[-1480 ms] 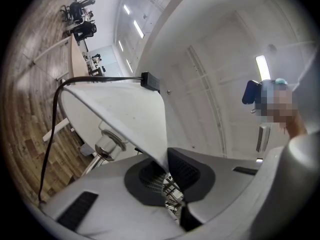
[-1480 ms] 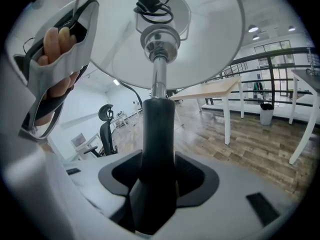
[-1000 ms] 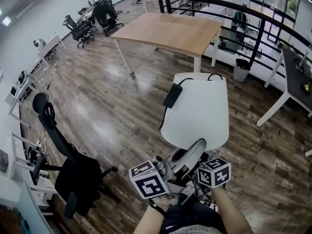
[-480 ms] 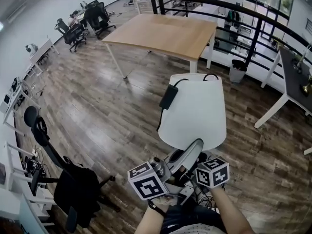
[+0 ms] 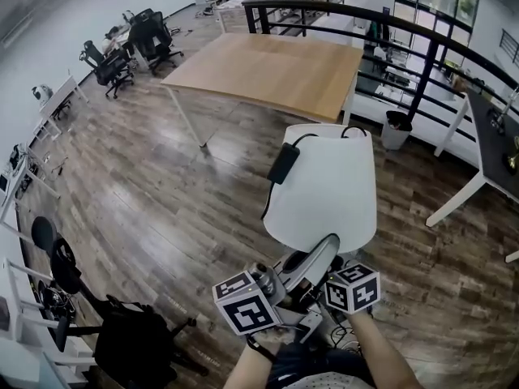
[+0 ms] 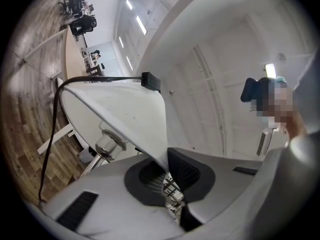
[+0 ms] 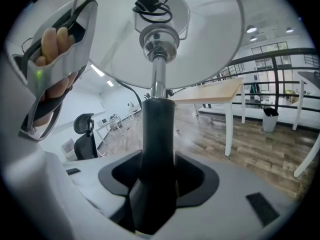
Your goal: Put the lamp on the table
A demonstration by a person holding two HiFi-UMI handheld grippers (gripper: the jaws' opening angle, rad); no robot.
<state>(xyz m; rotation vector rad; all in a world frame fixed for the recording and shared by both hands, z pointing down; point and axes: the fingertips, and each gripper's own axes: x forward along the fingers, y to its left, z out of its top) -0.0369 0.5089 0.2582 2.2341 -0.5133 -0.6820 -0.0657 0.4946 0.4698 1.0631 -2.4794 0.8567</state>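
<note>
The left claw (image 6: pixel 167 166) is closed thin on the lower rim of a white lampshade (image 6: pixel 125 109), pinching the shade's edge between its pads. The right claw (image 7: pixel 157 181) clamps the lamp's dark stem (image 7: pixel 158 134), jaws set wide around it, with the metal neck and shade rising above.

In the head view both claws sit at 6 o'clock, close together. The lamp (image 5: pixel 324 186) is carried in the air just beyond them, its shade tilted away toward 12 o'clock. A black power cord with its adapter (image 5: pixel 284 160) is draped over the shade's 10 o'clock side.

Farther out at 12 o'clock, well apart from the lamp, stands the bare wooden surface (image 5: pixel 276 67) on white legs. Dark plank floor (image 5: pixel 162 193) lies between it and the lamp. A black office chair (image 5: pixel 134 343) is at 8 o'clock.

Judging from this, the pickup is done and the lamp is mid-carry. What remains is to close the gap to the surface, stand the lamp upright on it, and let go.
</note>
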